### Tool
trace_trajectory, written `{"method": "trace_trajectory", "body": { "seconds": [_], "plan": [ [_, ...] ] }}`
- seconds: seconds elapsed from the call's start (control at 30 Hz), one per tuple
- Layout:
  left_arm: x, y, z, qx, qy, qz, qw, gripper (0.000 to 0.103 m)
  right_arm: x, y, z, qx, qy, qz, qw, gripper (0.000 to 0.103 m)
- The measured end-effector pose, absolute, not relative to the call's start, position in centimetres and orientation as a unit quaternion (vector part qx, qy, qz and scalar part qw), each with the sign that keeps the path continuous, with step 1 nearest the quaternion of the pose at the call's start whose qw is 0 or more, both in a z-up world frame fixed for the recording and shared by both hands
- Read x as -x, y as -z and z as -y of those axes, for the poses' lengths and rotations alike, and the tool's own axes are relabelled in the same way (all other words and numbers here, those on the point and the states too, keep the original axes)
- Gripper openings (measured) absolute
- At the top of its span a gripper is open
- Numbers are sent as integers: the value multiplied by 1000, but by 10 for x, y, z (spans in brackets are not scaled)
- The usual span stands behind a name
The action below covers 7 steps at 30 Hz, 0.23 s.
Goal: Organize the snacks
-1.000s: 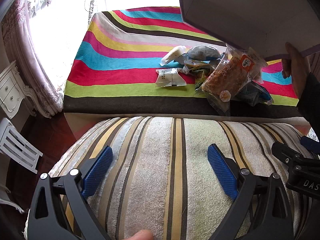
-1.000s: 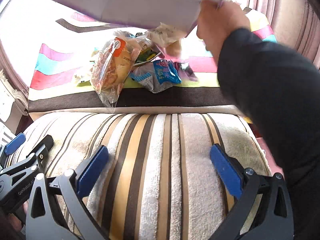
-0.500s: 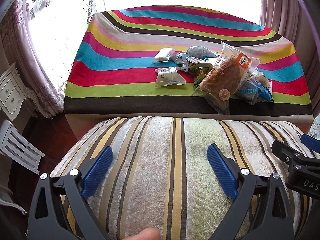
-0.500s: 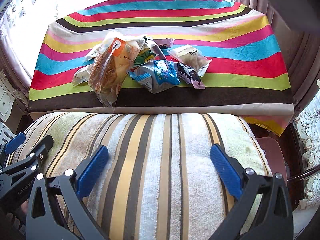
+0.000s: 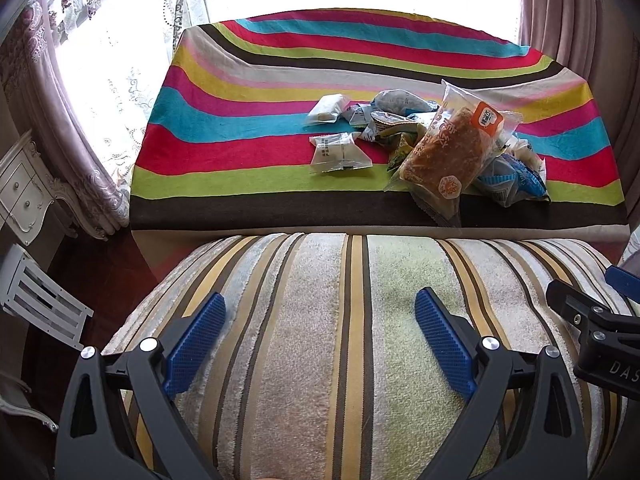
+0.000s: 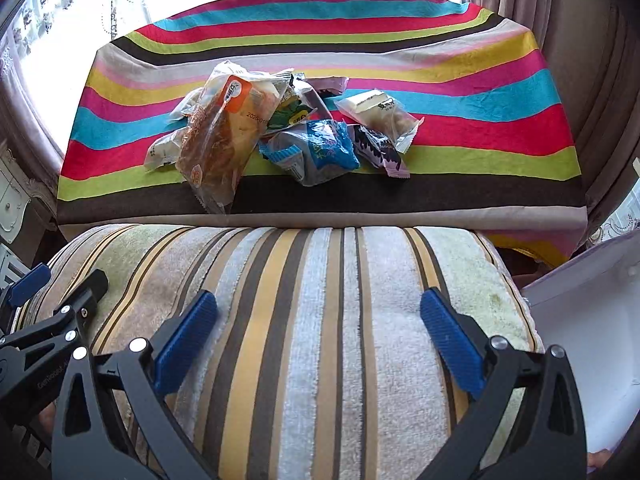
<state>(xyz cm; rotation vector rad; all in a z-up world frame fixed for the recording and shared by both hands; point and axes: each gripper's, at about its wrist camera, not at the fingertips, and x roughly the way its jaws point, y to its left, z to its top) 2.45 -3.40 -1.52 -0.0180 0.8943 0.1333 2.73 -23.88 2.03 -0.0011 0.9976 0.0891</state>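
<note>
Both grippers sit low over a striped cushion [image 5: 320,340], the left gripper [image 5: 320,334] and right gripper [image 6: 318,326] each spread wide and holding nothing. Past the cushion's far edge lies a striped cloth [image 5: 248,160] with the snacks [image 6: 280,136] heaped toward its near edge. A big bread bag [image 5: 448,156] overhangs the brown border. The cloth's left half is bare. A white box [image 6: 592,320] stands at the right.
</note>
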Motion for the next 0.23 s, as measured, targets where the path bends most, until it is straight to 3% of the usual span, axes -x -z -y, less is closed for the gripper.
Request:
{"method": "trace_trajectory", "body": {
  "seconds": [0.23],
  "plan": [
    [-27,16,33,9,-68,-435,898,92,-27,-20,239,1,-43,-478,877,102]
  ]
}}
